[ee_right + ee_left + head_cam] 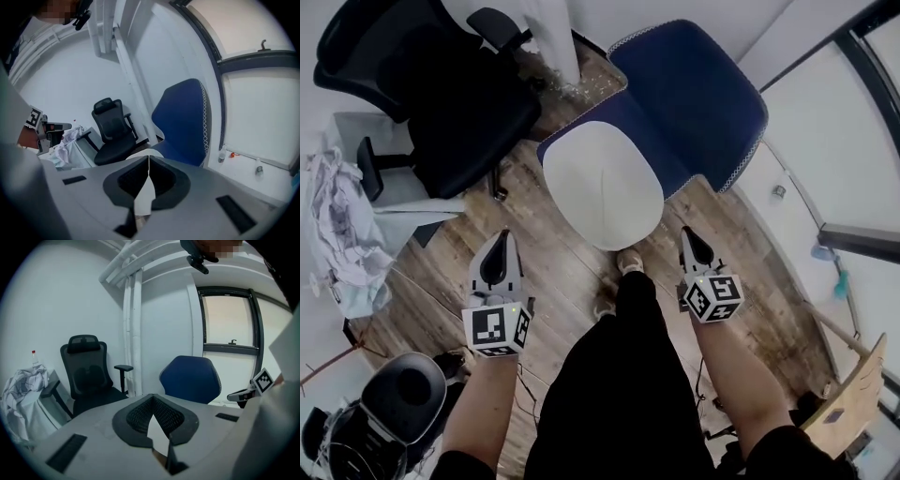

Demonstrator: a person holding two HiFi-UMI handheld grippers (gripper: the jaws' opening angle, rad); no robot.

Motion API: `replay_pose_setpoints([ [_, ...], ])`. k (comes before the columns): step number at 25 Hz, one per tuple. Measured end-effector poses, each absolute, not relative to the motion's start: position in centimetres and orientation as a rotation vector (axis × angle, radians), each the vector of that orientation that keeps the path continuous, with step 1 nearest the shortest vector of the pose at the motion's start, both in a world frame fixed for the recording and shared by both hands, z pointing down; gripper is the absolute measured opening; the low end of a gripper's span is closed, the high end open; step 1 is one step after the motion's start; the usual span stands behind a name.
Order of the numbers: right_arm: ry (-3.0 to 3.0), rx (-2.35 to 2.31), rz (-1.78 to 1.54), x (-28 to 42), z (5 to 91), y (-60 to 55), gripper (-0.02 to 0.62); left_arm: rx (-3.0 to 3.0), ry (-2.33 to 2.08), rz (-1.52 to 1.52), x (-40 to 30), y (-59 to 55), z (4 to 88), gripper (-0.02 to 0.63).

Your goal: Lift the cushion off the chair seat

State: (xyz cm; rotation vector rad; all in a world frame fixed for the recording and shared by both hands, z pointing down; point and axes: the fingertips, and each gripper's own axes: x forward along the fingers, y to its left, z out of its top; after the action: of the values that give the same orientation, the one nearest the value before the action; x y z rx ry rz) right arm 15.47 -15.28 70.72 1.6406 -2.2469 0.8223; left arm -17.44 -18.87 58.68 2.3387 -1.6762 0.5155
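Observation:
A white oval cushion (602, 183) lies on the seat of the blue chair (703, 94), just ahead of the person's knees. My left gripper (501, 236) hovers over the wood floor, a little short of the cushion's near left edge and clear of it. My right gripper (687, 232) hangs off the cushion's near right edge, also apart from it. Both are shut with nothing held. In the left gripper view the jaws (152, 395) meet, with the blue chair (190, 378) beyond. In the right gripper view the shut jaws (148, 157) point at the cushion (140, 153).
A black office chair (450, 103) stands left of the blue one. A crumpled white cloth (337, 234) lies on a grey desk at far left. The person's legs in black trousers (619, 375) stand between the grippers. A window wall (825, 141) runs along the right, with a wooden chair (853, 394) at lower right.

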Motion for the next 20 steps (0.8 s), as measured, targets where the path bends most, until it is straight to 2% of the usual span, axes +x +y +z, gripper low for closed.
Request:
replay_pose_setpoints([
  [17, -2.236, 1.463, 0.978, 15.7, 86.0, -17.8, 0.017, 2.291, -1.615, 0.603, -13.3, -21.8, 71.6, 0.005],
  [19, -2.226, 1.456, 1.04, 15.8, 87.5, -17.9, 0.045, 2.301, -1.594, 0.61, -12.5, -21.5, 72.3, 0.005],
  [20, -2.219, 1.455, 1.083, 15.8, 88.2, -17.9, 0.101, 2.307, -1.58, 0.619, -12.2, -21.4, 72.6, 0.005],
])
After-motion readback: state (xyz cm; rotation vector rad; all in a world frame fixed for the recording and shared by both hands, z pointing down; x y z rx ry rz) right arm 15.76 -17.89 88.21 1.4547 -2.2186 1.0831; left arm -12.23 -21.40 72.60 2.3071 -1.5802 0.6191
